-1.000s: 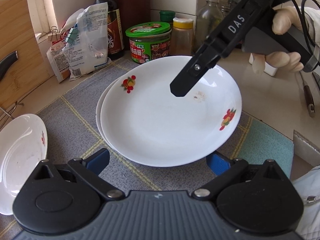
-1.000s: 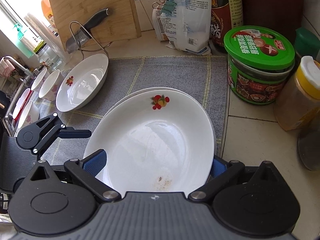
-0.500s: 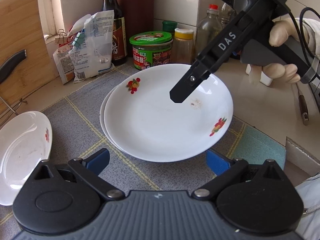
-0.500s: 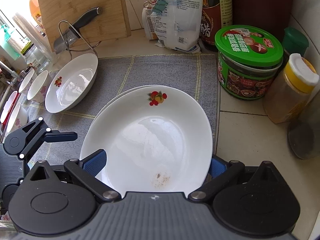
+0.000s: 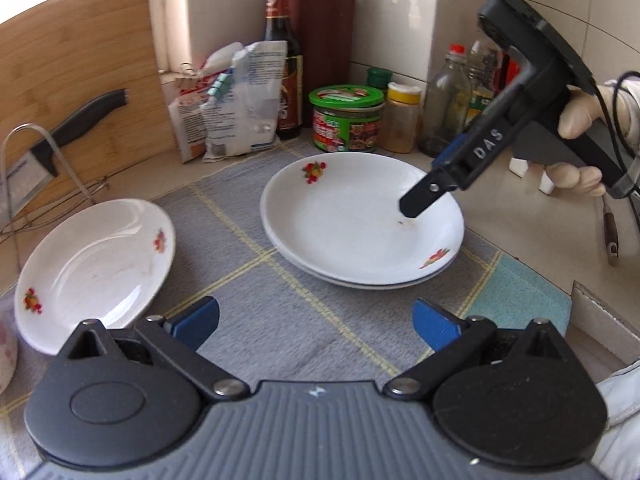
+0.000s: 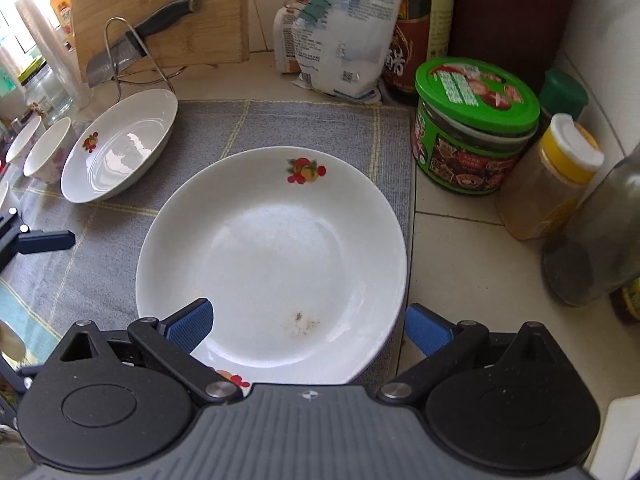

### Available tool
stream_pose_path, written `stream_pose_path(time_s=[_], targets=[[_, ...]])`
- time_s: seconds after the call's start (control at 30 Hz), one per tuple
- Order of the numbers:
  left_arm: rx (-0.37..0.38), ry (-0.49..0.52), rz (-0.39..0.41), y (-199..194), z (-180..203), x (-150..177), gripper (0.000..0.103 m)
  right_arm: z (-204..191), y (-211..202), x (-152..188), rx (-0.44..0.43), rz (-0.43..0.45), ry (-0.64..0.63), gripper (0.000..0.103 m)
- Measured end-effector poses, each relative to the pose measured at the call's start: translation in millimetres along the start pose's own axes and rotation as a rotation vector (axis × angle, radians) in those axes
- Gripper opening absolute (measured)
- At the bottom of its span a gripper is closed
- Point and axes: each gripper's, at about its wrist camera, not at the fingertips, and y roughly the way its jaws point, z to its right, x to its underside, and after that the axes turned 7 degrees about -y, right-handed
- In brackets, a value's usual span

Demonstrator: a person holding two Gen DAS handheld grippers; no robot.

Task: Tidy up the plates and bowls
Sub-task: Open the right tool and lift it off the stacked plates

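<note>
Two white plates with fruit prints lie stacked on the grey mat. A third, matching plate sits alone on the mat to the left, tilted against a wire rack. My left gripper is open and empty, held back from the stack's near edge. My right gripper is open above the stack's rim with nothing in it. In the left wrist view it hovers over the right side of the top plate. Small white bowls stand further left.
A green-lidded jar, a yellow-capped jar, bottles and a clipped bag crowd the back and right. A cutting board with a knife leans at the back left. A gloved hand grips the right tool.
The top plate has settled flat onto the lower one. Both grippers have drawn back from the stack, the left one farther, bringing the lone plate into fuller view.
</note>
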Motion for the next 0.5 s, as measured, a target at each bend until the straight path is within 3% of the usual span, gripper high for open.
stream_pose_path(time_s=[0.3, 0.5], targets=[[-0.161, -0.143, 0.047, -40.7, -34.7, 20.8, 0.102, -68.1, -18.9, -3.5, 0.092, 0.138, -0.121, 0.103], [-0.270, -0.187, 0.053, -65.8, -58.6, 45.5, 0.102, -107.2, -16.4, -6.8, 0.070, 0.154, -0.145, 0.103]])
